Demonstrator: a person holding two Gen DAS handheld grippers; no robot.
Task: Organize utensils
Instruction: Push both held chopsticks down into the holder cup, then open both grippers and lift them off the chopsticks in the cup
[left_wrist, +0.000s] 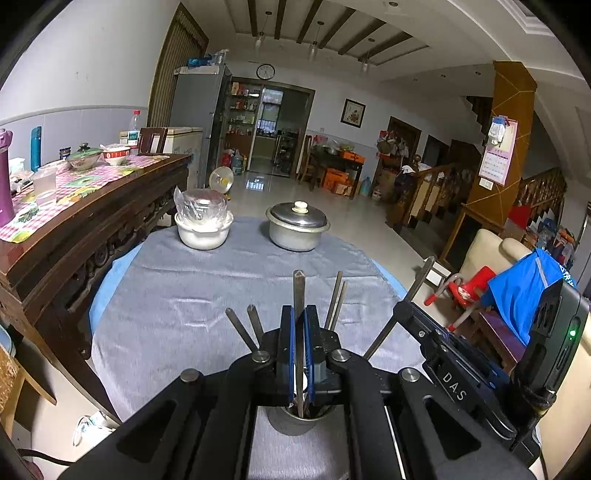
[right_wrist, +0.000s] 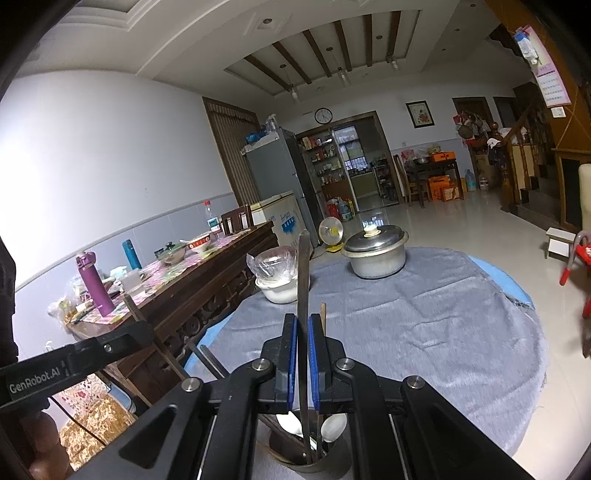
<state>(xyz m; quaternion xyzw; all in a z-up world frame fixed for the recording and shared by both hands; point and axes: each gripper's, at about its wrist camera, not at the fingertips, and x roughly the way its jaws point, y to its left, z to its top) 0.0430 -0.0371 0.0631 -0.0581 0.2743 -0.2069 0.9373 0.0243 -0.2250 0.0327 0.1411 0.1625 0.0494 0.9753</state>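
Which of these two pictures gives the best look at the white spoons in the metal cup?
The right wrist view: two white spoons lean in the metal cup below the gripper. The left wrist view shows only a white sliver between the pads, with the cup mostly hidden.

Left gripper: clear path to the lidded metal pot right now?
Probably not yet. The left gripper is shut on a chopstick standing in the holder cup. The pot sits across bare cloth, so the way is free once it lets go.
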